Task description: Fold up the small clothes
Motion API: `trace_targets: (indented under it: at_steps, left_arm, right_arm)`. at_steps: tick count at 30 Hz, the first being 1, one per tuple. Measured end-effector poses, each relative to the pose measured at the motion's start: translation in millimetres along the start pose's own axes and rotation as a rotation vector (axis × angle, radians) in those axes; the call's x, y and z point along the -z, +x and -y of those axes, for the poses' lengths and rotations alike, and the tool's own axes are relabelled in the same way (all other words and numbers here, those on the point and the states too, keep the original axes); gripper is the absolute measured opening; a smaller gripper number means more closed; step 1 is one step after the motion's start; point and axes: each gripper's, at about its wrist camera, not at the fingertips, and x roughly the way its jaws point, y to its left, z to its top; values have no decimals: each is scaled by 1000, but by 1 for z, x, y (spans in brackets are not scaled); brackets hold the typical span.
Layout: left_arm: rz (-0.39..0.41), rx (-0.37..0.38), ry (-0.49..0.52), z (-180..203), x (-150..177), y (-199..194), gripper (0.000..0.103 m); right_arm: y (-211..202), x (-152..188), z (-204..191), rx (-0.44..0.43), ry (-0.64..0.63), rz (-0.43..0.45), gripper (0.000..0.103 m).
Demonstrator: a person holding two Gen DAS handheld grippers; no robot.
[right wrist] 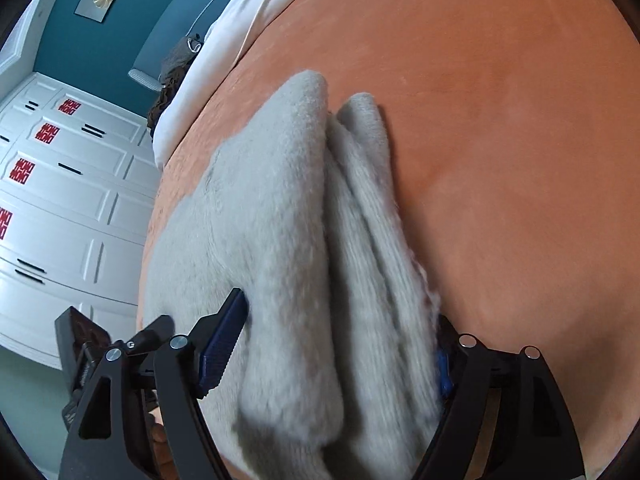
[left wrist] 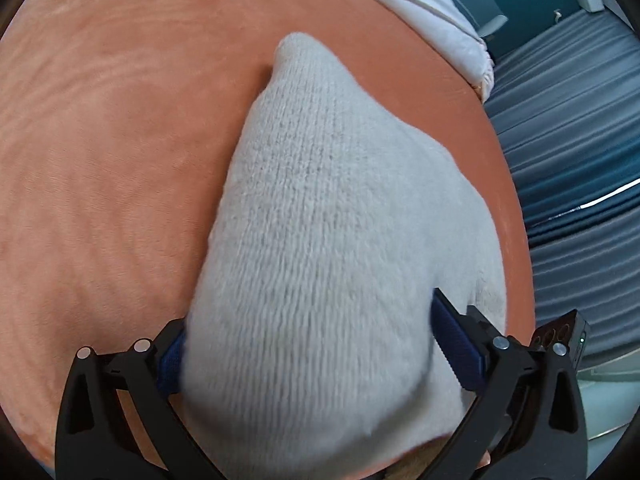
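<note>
Left wrist view: my left claw (left wrist: pixel 308 360) has its fingers spread around a bunched edge of the grey knit garment (left wrist: pixel 320 220), gripping it over the orange bed cover (left wrist: pixel 100 140). My right claw (right wrist: pixel 340 344) likewise pinches a thick, doubled roll of the same garment. I judge I'm mid-fold, carrying one edge across. Next I'd lower both claws together, lay the layers flat and aligned, then let go.
</note>
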Motion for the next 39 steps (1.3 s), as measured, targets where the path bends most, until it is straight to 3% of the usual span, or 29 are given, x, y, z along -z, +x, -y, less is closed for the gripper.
trace_targets:
  at_steps: [2, 3, 4, 7, 8, 11, 17, 20, 24, 31, 39]
  left_arm:
    - [1, -35, 12, 6, 0, 3, 98]
    - [1, -48, 25, 11, 0, 2, 96]
    - [4, -69, 48, 16, 2, -2, 89]
    - [12, -97, 146, 31, 5, -21, 66]
    - [12, -97, 176, 37, 7, -30, 60]
    - [-7, -81, 226, 43, 16, -56, 58]
    - [-48, -103, 346, 58, 62, -93, 58]
    - [-37, -135, 430, 69, 82, -103, 58]
    - [-17, -125, 479, 76, 91, -120, 58]
    - [107, -96, 527, 93, 89, -169, 58]
    - [291, -57, 555, 107, 77, -248, 58]
  right_arm:
    - [6, -5, -7, 32, -20, -3, 70]
    - [9, -6, -11, 53, -35, -5, 60]
    - [9, -8, -14, 64, -40, -6, 50]
    - [-6, -5, -25, 74, -48, 24, 36]
    - [-13, -2, -33, 78, -71, 41, 36]
    - [-41, 15, -47, 88, -103, 72, 35]
    - [-94, 72, -39, 63, -59, 81, 35]
    - [-113, 100, -38, 72, -54, 94, 36]
    - [-136, 123, -51, 91, -82, 141, 36]
    - [-175, 134, -92, 73, -180, 243, 36]
    - [-213, 132, -162, -19, -291, 366, 36]
